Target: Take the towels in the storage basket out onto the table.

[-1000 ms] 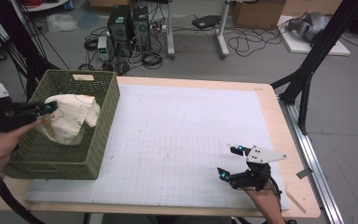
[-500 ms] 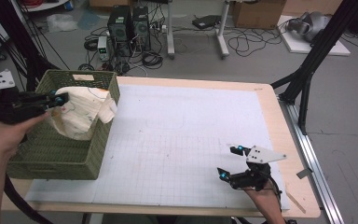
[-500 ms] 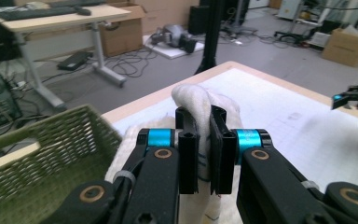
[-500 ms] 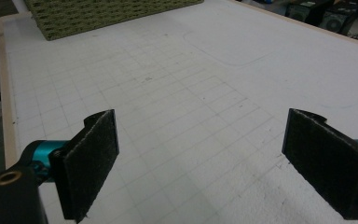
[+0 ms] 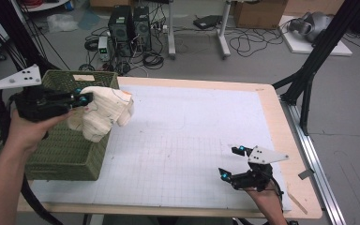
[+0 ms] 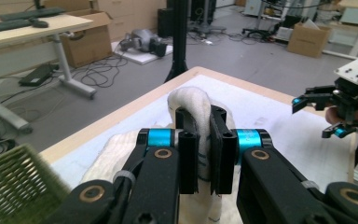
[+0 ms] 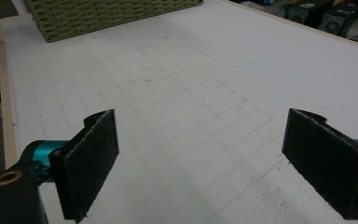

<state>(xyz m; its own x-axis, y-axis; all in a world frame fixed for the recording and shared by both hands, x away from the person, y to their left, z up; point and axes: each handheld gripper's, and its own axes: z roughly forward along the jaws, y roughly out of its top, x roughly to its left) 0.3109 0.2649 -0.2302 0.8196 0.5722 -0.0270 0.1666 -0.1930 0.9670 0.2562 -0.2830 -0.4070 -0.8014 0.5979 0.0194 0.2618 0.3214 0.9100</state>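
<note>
Your left gripper [image 5: 82, 98] is clamped on one cream cloth [image 5: 105, 112], held in the air over the right rim of the one green basket [image 5: 61, 150]. Your right gripper [image 5: 232, 161], jaws wide apart with nothing between them, rests near the front right of the one white gridded mat [image 5: 183, 136].

Cloth [image 5: 104, 112]: I see a fold pinched between the left gripper [image 5: 82, 98] fingers [image 6: 189, 161], the rest hanging beyond the fingertips over the basket's near-table rim.
Basket [image 5: 65, 150]: under and behind those fingers, on the table's left end.
Right gripper [image 5: 232, 162]: well apart; bare mat [image 7: 177, 93] lies between its spread fingers [image 7: 91, 158].
</note>
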